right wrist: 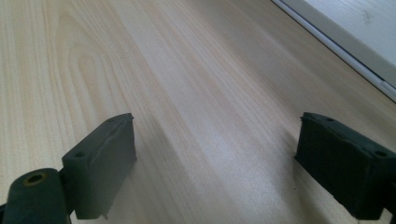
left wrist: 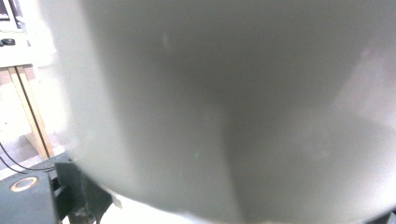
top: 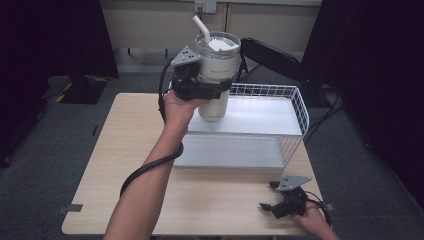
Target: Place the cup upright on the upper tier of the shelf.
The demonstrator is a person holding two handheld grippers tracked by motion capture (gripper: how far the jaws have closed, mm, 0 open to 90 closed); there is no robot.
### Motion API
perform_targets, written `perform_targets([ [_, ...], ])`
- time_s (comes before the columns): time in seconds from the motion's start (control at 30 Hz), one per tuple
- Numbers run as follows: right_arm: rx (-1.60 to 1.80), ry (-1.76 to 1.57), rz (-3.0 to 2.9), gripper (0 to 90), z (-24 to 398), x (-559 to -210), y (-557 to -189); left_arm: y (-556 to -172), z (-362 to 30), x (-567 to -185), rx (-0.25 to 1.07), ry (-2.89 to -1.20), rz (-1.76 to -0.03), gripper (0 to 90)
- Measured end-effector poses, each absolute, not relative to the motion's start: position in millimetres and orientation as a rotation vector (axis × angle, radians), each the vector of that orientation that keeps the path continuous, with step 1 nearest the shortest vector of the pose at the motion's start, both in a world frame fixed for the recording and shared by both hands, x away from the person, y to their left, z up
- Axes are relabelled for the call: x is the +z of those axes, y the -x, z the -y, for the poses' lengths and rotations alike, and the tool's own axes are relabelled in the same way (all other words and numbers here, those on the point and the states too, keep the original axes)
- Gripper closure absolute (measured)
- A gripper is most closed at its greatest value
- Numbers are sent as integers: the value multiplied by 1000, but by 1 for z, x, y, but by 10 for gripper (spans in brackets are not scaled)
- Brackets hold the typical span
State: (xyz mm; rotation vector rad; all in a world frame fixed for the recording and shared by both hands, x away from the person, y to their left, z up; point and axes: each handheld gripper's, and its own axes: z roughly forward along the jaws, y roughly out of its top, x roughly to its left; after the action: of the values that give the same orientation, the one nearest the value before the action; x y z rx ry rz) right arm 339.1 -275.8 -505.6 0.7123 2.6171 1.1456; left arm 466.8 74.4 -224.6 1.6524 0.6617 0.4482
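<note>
Up at twelve o'clock of the counter (top: 125,165), the left gripper (top: 212,90) had its jaws clamped around the middle of a white tumbler (top: 216,75), which stood upright with its base at or just above the top shelf of a wire rack (top: 280,115); contact was unclear. A straw (top: 201,29) rose from its lid. At five o'clock, the right gripper (right wrist: 215,154) rested low, jaws wide over bare wood.

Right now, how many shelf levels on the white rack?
2. The upper shelf sits inside the wire rim, with the tumbler held above its left end by the left gripper; the lower shelf lies on the table.
</note>
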Motion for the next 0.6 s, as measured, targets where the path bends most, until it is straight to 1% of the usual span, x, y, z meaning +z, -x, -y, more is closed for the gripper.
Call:
perform_targets([
  [0.6,1145,-711,-2617,112,276,-506,-339,-476,-69,-231,466,-1643,-669,89],
])
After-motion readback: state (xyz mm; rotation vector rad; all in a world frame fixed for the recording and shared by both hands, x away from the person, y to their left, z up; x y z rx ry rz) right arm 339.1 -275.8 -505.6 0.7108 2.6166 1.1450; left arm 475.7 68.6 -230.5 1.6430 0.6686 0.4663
